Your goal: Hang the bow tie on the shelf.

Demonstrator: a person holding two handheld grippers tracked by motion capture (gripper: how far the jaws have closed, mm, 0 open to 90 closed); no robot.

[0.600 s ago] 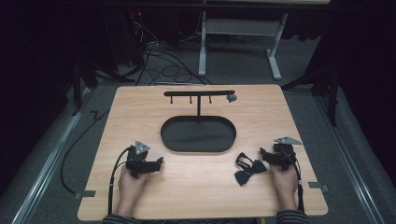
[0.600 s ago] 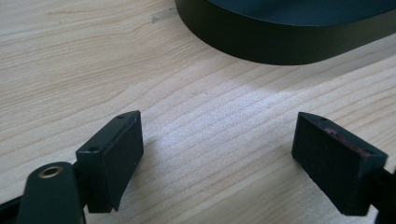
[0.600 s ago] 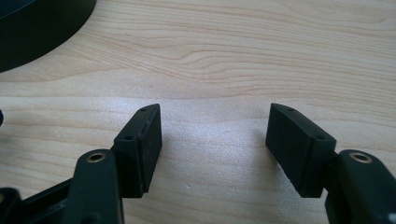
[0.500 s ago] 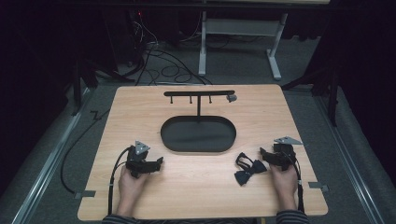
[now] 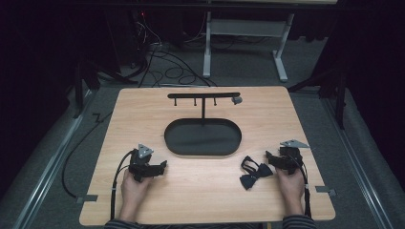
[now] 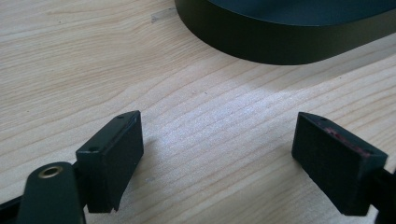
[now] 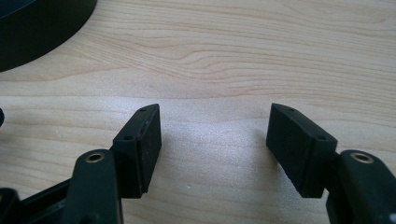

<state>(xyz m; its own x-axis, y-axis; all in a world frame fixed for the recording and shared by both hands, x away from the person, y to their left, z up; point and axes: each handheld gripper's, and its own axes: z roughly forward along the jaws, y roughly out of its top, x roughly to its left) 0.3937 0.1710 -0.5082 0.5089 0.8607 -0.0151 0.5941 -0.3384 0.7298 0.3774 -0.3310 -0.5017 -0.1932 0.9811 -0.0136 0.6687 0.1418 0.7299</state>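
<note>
Bow tie (image 5: 252, 173) lies flat on the tabletop (image 5: 200, 200), just left of my right claw (image 5: 273, 161), in front of the black oval stand base (image 5: 202, 137). Both claws, left (image 5: 160, 167) included, gape wide with nothing between the pads. Judging it light, soft and floppy; I'd pinch the firm center knot, not the strap loop.

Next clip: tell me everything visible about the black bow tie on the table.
The bow tie is black, apparently fabric, with two flared wings meeting at a centre knot and a thin strap looped loosely at its far end. It lies flat and slanted on the wooden table, near the front right, just left of the right gripper. Whether the gripper's tips touch it cannot be told from above. In the right gripper view the open jaws have nothing between them.
</note>
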